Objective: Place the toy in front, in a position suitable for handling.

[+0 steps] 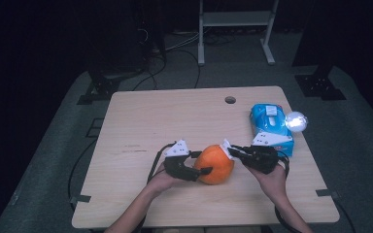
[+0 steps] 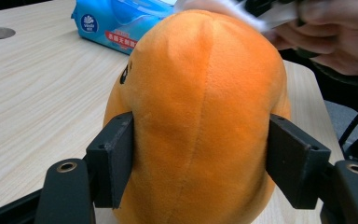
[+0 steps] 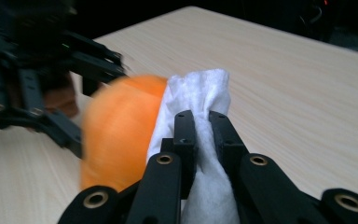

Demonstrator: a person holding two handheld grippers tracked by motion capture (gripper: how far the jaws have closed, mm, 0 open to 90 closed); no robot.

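An orange plush toy (image 1: 215, 163) sits at the middle front of the wooden table (image 1: 141, 121). My left gripper (image 1: 201, 171) is shut on it, and the left gripper view shows a black pad pressing into each side of the plush toy (image 2: 200, 116). My right gripper (image 1: 232, 151) is shut on a white wipe (image 3: 200, 93), which bunches out past the fingertips and touches the top of the plush toy (image 3: 116, 135). The wipe (image 2: 233, 9) appears at the toy's far top edge. The left gripper (image 3: 70, 93) shows blurred beyond the toy.
A blue pack of wet wipes (image 1: 271, 128) lies at the right side of the table, with a bright round reflection (image 1: 296, 121) beside it. A round cable hole (image 1: 230, 100) is near the far edge. Dark stands and cables sit on the floor beyond.
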